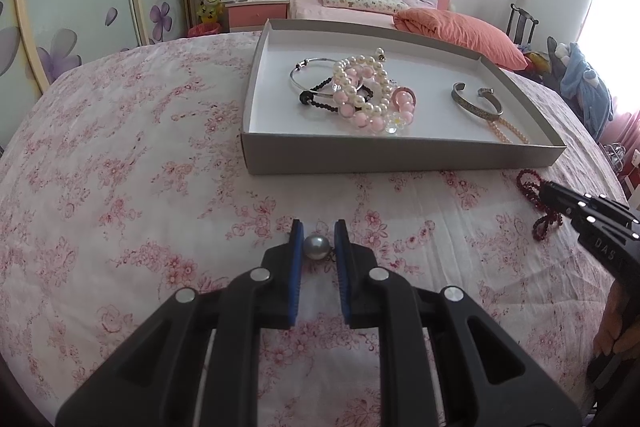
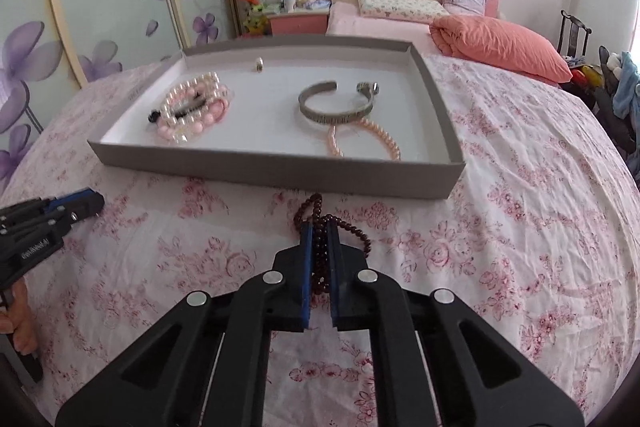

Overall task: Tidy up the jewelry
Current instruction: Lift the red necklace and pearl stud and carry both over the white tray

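Bedroom, floral-print bedspread [image 1: 120, 167] w/ shallow grey tray [image 1: 400, 157] on it; both grippers down near tray's front wall.
Tray holds a heap of pearl & pink bead bracelets [image 1: 362, 95] at left w/ a thin silver bangle [image 1: 310, 73] beside it, metal cuff [image 2: 338, 103] & pink pearl strand [image 2: 362, 139] at right. Right gripper [image 2: 319, 227] clenched on dark red bead strand [image 2: 320, 215], which lies on spread just in front of tray. Left gripper [image 1: 319, 227] nearly closed, grey pearl bead [image 1: 316, 247] between its blue pads; can't tell if pads touch it.
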A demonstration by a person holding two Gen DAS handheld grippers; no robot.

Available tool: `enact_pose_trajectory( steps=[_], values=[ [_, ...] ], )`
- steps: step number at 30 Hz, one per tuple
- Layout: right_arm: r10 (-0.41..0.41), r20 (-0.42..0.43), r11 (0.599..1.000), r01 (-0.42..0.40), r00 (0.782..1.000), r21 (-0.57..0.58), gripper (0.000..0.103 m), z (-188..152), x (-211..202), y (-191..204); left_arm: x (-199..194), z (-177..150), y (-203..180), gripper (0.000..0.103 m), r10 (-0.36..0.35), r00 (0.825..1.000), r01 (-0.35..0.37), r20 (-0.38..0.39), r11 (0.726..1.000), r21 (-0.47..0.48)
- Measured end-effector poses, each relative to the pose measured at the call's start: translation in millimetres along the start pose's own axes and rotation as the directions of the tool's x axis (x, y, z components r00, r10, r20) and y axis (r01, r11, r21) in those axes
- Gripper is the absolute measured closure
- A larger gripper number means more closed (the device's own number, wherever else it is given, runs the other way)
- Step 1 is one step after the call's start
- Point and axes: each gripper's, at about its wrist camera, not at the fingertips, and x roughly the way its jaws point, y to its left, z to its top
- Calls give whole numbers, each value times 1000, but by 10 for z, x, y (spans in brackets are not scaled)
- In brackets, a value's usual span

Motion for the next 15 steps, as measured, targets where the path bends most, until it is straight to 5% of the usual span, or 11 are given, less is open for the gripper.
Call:
enact_pose_trajectory(
  steps=[15],
  values=[
    [32, 178, 999, -38, 984, 27, 98, 209, -373, 14, -280, -2, -72, 87, 34, 994, -38, 108, 999, 36]
  ],
)
